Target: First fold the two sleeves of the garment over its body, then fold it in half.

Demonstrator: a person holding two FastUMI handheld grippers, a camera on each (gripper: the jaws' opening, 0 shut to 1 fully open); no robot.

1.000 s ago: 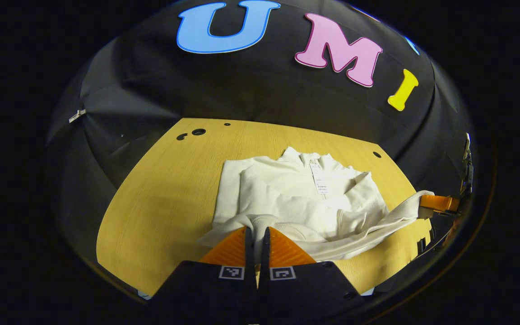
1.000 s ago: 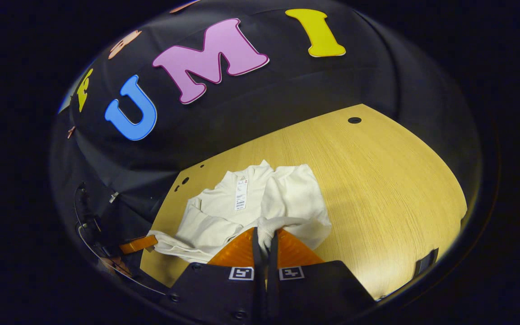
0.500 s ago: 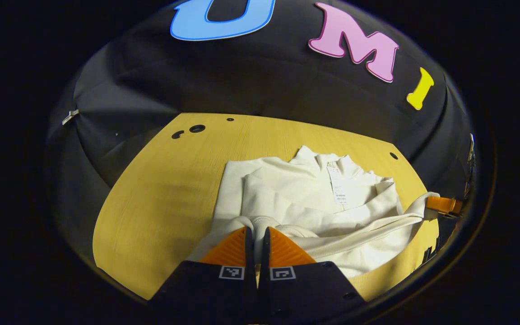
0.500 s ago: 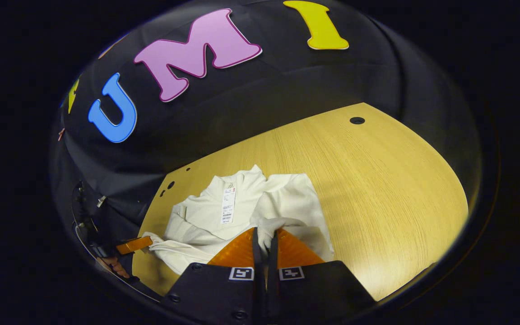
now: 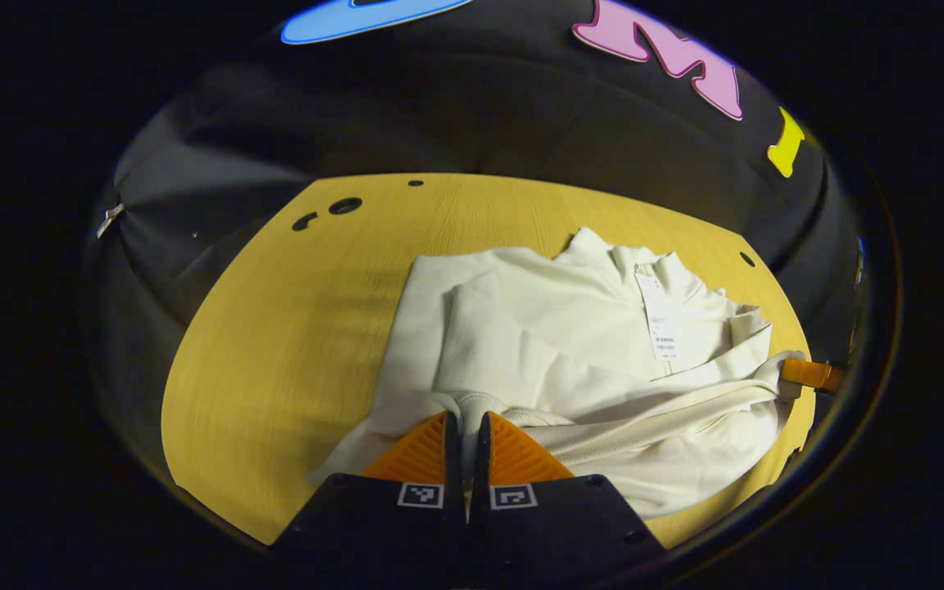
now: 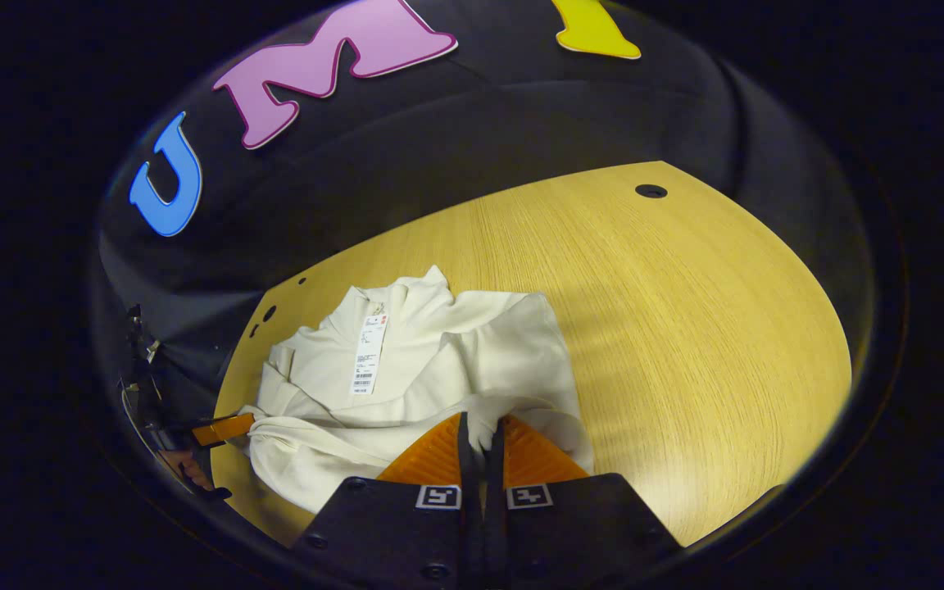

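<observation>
On the tabletop (image 5: 275, 328) lies the cream garment (image 5: 554, 328), collar and hang tag (image 5: 659, 328) at its far end, both sleeves already laid over its body. The left tool (image 5: 464, 447) is clenched on the hem at the near left corner, cloth pinched between its fingers; the right tool (image 6: 482, 451) is clenched likewise on the near right corner of the garment (image 6: 439, 369). In the left gripper view the right tool's tip (image 5: 808, 374) shows at the hem's far side, and the lifted hem runs taut between the two as a ribbed band.

Compared with a second ago, the hem has been carried forward toward the collar: the garment looms larger and nearer under each tool, and the lifted edge now hangs above the lower body rather than at the near edge. I judge the sleeve folds done and the half-fold under way, with the hem not yet down by the collar. Keeping both corners level should stop the fold skewing.
</observation>
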